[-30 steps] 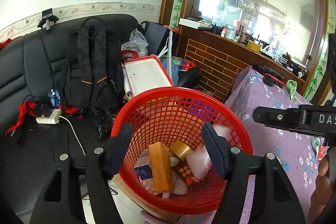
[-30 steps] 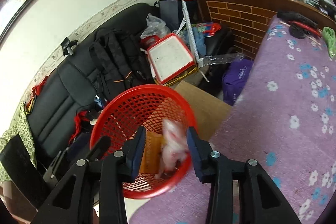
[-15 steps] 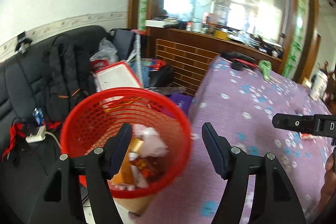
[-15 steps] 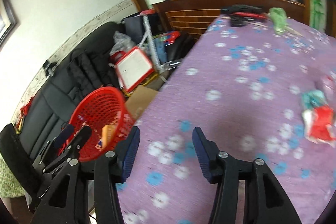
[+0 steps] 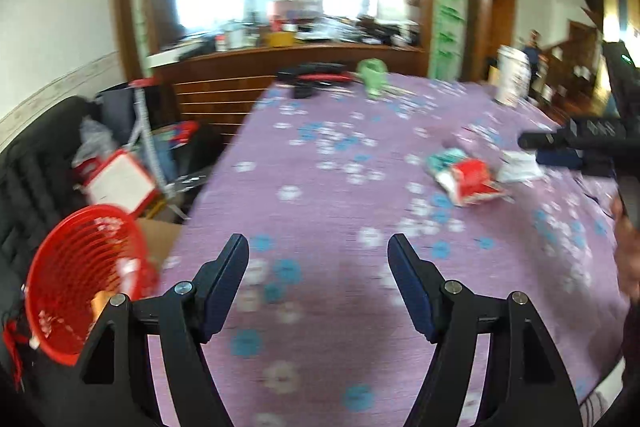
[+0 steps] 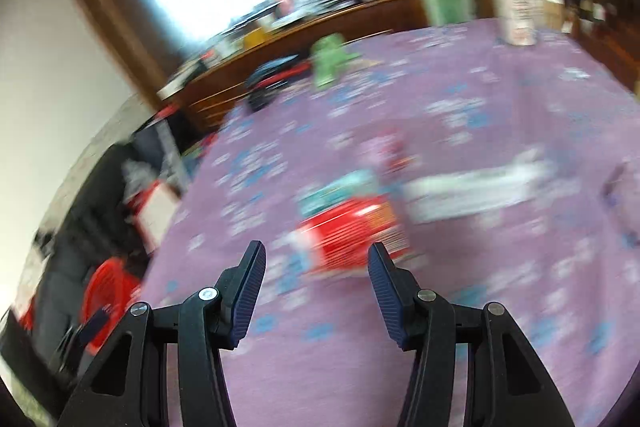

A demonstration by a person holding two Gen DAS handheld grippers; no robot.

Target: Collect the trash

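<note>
- far left in the left wrist view, the red basket sits low off the table edge, trash showing inside it, a cardboard box just behind its rim.
- the left gripper is angled down over the purple flowered tablecloth, jaws spread wide with only cloth between them, gripping nothing; the gap has just grown a little.
- ahead and to the right on the cloth lies a red and white wrapper, a teal packet touching its far side, a white scrap just beside them.
- at the right edge of that view the right gripper reaches in level above the cloth, near the white scrap; part of a hand shows below it, too blurred to read the grip.
- over to the right wrist view, heavily smeared: the red basket is small at lower left, beyond the table edge.
- the right gripper tilts down at the tablecloth, jaws parted about halfway and empty, after widening a moment ago.
- the red and white wrapper lies just past the fingertips, not touched; the teal packet is behind it, the white scrap to the right.
</note>
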